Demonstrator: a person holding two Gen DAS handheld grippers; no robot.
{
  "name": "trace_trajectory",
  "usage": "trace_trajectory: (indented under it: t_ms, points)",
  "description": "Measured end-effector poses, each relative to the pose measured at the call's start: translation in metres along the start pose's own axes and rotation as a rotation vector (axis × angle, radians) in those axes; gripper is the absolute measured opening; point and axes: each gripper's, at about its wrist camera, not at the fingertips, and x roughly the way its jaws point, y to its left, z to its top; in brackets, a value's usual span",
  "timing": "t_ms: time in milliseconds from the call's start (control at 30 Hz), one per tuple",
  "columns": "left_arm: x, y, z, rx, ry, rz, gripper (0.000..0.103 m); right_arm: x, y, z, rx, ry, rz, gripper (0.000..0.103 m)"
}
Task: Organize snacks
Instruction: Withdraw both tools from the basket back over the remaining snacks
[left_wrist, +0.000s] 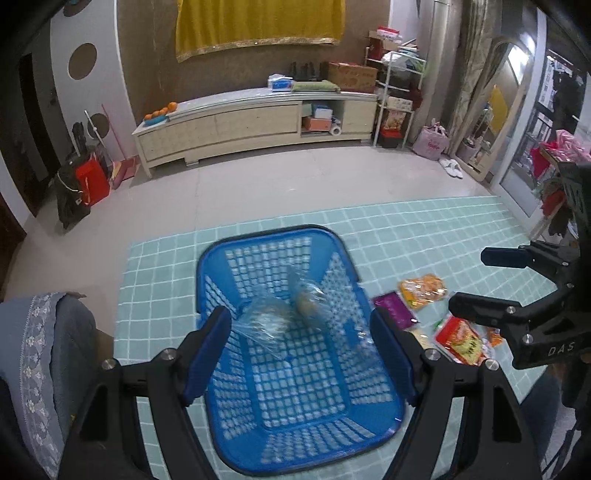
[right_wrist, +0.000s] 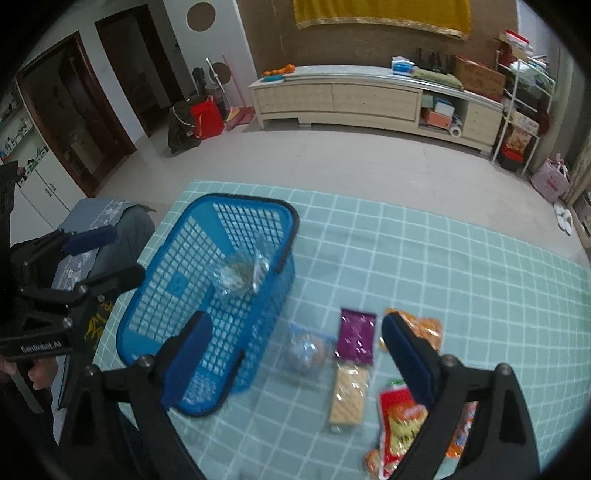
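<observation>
Am holding both grippers spread, empty: left gripper (left_wrist: 301, 349) over blue basket (left_wrist: 280, 458) containing clear packet (left_wrist: 291, 310); right gripper (right_wrist: 295, 354) over snack packs (right_wrist: 354, 338).

Both grippers hang over the blue basket (left_wrist: 295, 332), tilted down. Left gripper (left_wrist: 301, 354) jaws apart, nothing between. Right gripper (right_wrist: 295, 354) jaws wide, empty, at basket's right side.

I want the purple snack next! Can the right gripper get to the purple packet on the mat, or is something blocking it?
Probably yes. The right gripper is open and empty, and the purple packet lies flat on the checked mat with nothing on top. The blue basket sits off to one side.
</observation>
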Motion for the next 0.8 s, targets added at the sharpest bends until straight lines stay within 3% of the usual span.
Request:
trace_trajectory:
  t_ms: [400, 800]
  points:
    - [-0.013, -0.063, -0.018, 0.055, 0.023, -0.02, 0.076, -0.046, -0.037, -0.047, 0.055, -0.014, -0.055, 0.095]
    - [0.018, -0.127, -0.05, 0.098, 0.112, -0.054, 0.076, -0.049, -0.074, -0.097, 0.088, -0.02, -0.104, 0.095]
